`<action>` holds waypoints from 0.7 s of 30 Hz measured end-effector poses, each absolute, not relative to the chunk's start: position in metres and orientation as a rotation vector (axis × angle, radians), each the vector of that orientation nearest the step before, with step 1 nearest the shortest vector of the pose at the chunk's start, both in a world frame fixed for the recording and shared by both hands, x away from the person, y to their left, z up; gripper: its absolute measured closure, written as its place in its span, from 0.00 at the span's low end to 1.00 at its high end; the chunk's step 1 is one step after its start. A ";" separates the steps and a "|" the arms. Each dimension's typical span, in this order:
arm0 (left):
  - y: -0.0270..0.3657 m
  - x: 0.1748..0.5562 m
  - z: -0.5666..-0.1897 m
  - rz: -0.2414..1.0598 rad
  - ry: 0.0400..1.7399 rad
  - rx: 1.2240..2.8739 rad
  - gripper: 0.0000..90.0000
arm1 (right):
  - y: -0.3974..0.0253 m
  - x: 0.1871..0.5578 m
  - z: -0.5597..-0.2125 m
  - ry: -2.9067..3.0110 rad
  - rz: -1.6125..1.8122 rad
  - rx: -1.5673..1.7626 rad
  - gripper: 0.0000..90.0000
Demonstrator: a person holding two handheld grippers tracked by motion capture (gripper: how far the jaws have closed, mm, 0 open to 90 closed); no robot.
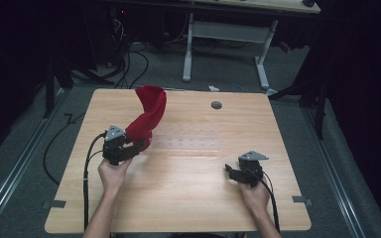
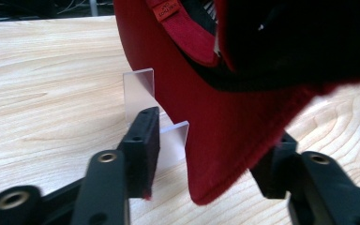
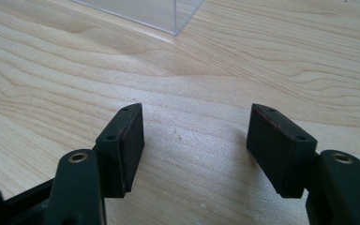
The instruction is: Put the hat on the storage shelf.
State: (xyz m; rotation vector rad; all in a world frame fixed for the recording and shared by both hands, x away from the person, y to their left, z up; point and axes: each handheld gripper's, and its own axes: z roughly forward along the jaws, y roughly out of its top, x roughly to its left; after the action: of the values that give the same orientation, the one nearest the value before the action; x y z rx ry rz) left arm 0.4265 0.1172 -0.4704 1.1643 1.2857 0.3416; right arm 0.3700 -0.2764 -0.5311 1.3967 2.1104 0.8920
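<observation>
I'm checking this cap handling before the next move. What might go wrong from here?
1. In the left gripper view the jaws stand apart around the red cap's brim, with no clear clamp, so the cap could slip or topple.
2. The clear stand sits right behind the brim; a push from the left gripper may knock it.
3. The right gripper rests open and apart, too far to steady anything.

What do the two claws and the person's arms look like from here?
Both the left claw and right claw are black, each topped by a grey three-cornered plate and trailing a black cable. Their jaws carry dark rectangular pads with brass-coloured pivot rivets. The forearms are bare, no sleeves in view.
</observation>
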 end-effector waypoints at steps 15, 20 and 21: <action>0.124 0.405 -0.473 0.358 1.298 1.150 0.46 | -0.276 0.370 -0.531 2.110 0.892 1.397 0.41; 0.129 0.399 -0.476 0.365 1.310 1.146 0.45 | -0.276 0.370 -0.531 2.110 0.892 1.396 0.41; 0.130 0.398 -0.477 0.363 1.312 1.146 0.45 | -0.276 0.370 -0.531 2.110 0.892 1.396 0.41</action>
State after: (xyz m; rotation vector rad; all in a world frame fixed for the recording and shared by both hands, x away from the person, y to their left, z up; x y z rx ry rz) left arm 0.3977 0.1301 -0.4767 1.1460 1.3118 0.3631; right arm 0.3700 -0.2764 -0.5311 1.3964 2.1104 0.8920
